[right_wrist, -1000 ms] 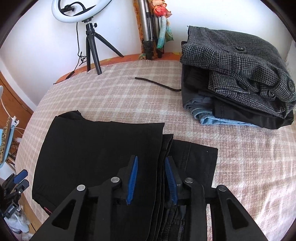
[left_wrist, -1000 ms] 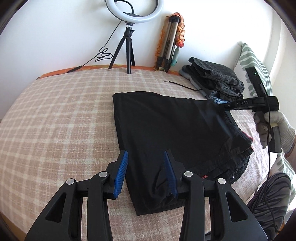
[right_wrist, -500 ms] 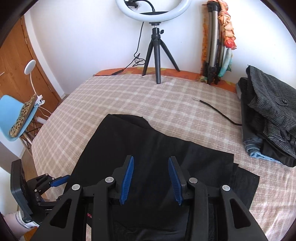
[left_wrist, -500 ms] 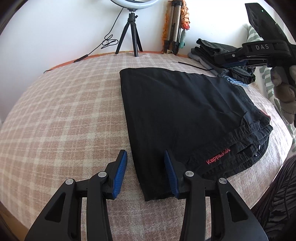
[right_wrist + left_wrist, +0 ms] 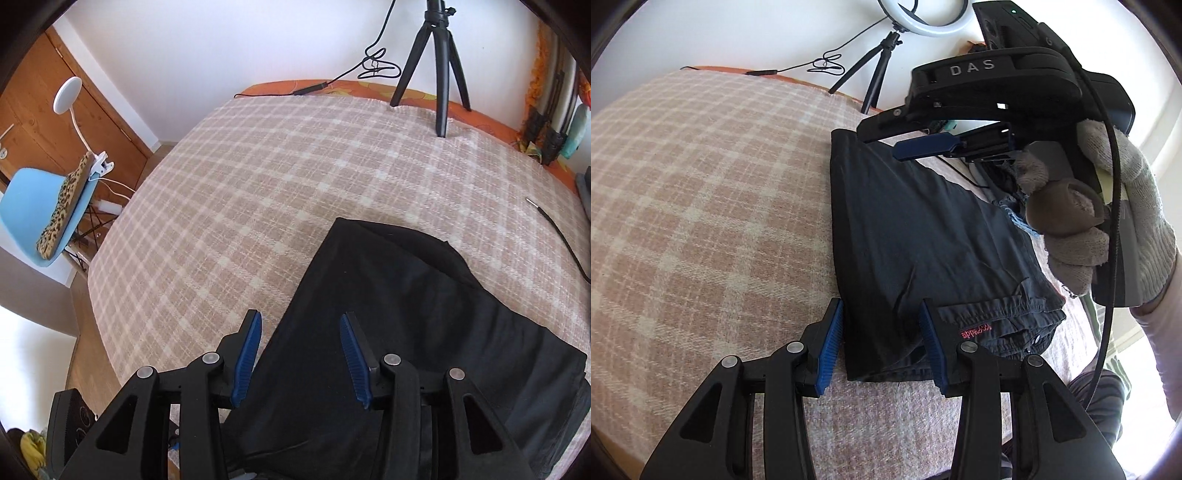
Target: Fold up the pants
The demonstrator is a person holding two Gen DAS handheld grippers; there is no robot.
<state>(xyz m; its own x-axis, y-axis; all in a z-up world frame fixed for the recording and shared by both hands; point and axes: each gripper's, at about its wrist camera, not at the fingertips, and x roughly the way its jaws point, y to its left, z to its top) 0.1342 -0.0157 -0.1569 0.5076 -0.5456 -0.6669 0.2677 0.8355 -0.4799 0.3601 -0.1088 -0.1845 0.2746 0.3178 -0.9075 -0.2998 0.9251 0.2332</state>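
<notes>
Pants (image 5: 916, 236) lie folded flat on the bed (image 5: 701, 206), a dark rectangle w/ the waistband end nearest the left tool (image 5: 882, 347). Red logo on the waistband shows just right of that tool's right finger.

Left tool: jaws wide apart, nothing gripped. Its tips straddle the near left corner of the pants, left pad about at the fabric's long edge, right pad over the waistband. Whether the pads touch cloth can't be told.

Right tool (image 5: 301, 354): also wide apart, holding nothing. It sits over the far part of the pants' left edge; in the left view it hangs above the far end, gripped by a gloved hand (image 5: 1108, 221).

Judgement: both tools look lined up along the pants' left edge, so the step in hand is prob. the next fold, or a pinch to lift the bundle. To do it well:
- drop both tools so each lower finger slides under all layers, not just the top one
- close both at once, same depth in from the edge
- lift evenly, keep the edge taut btwn the tools so layers don't slip
- lay it over w/o dragging, edges matched.

Risk: slick fabric, several layers; a shallow pinch may take the top layer only and spoil the fold.

Containers: none in view.
</notes>
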